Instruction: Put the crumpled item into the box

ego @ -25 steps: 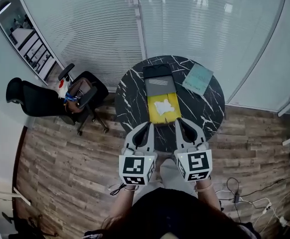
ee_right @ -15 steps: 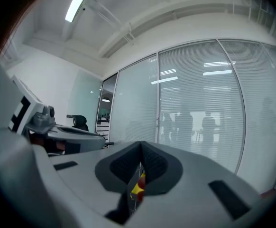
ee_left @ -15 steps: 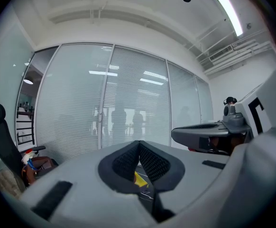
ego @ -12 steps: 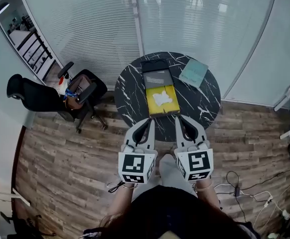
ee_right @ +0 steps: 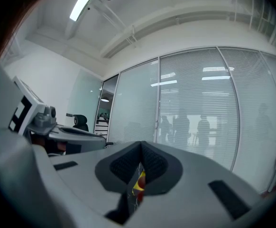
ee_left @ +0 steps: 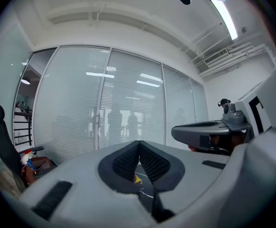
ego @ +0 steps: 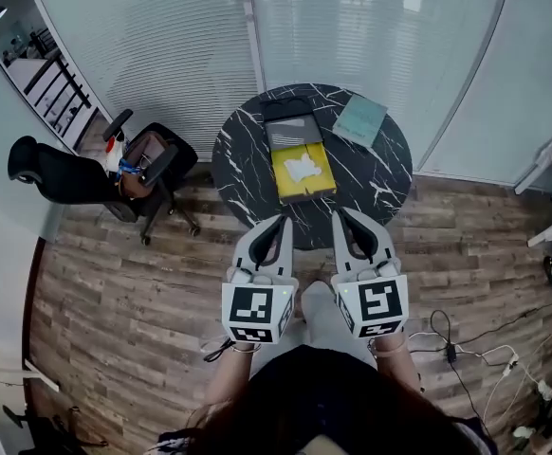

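Left gripper (ego: 279, 222) and right gripper (ego: 344, 214) are both hanging shut and empty, short of the round surface (ego: 380, 173), while the white crumpled item (ego: 302, 168) is lying inside the yellow box (ego: 320, 187), so the task is looking done.

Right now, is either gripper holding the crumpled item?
No: the crumpled item lies on the yellow surface on the table, and the left gripper and right gripper are shut on nothing.

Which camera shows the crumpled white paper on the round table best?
The head view: the crumpled white paper lies in plain sight on the yellow box. Both gripper views show only a yellow sliver, no paper.
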